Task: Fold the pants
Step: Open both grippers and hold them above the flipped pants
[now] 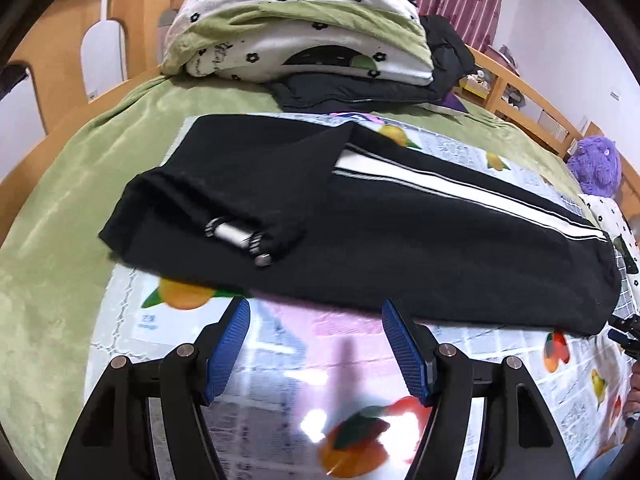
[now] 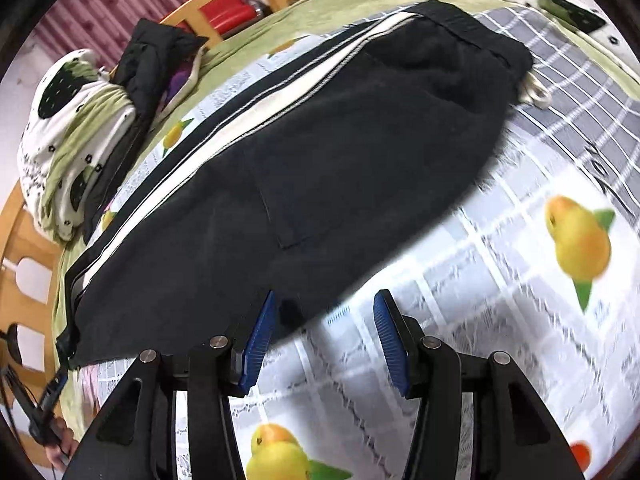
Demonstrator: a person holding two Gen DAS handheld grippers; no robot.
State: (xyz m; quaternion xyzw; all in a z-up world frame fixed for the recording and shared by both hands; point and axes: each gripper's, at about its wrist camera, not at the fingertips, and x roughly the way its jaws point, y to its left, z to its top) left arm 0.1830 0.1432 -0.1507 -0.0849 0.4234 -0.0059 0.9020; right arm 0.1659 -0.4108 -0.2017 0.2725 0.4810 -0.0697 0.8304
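Both grippers are tipped down toward the bed (image 1: 60, 208), each one hanging over the fruit-print plastic sheet (image 1: 500, 360) just short of the near edge of the pants (image 1: 360, 240).

Left gripper (image 1: 316, 344): jaws released, the 2 blue pads (image 1: 228, 348) spread apart with only the shiny sheet between them. The pants sit at 12 o'clock from it, not touched.

Right gripper (image 2: 324, 340): jaws also released and empty. The tip of its left pad (image 2: 260, 332) sits right at the pants' hem (image 2: 280, 312) at roughly 11 o'clock, but nothing is pinched.

The pants: 1 black pair, folded, lying flat on the sheet in the middle of the bed. White side stripes (image 1: 440, 184) run along the far edge, toward 1 o'clock in the left wrist view. 1 cuff (image 1: 200, 208) is flopped over on top at 10 o'clock, with a white drawstring end (image 1: 240, 236) poking out.

Other stuff I can count: 1 folded flower-print quilt (image 1: 300, 32) and 1 black jacket (image 1: 400, 84) at 12 o'clock, 1 purple plush toy (image 1: 592, 164) at 2 o'clock, and 1 red thing (image 2: 220, 0) by the wooden bed rail (image 2: 24, 280) in the right wrist view.
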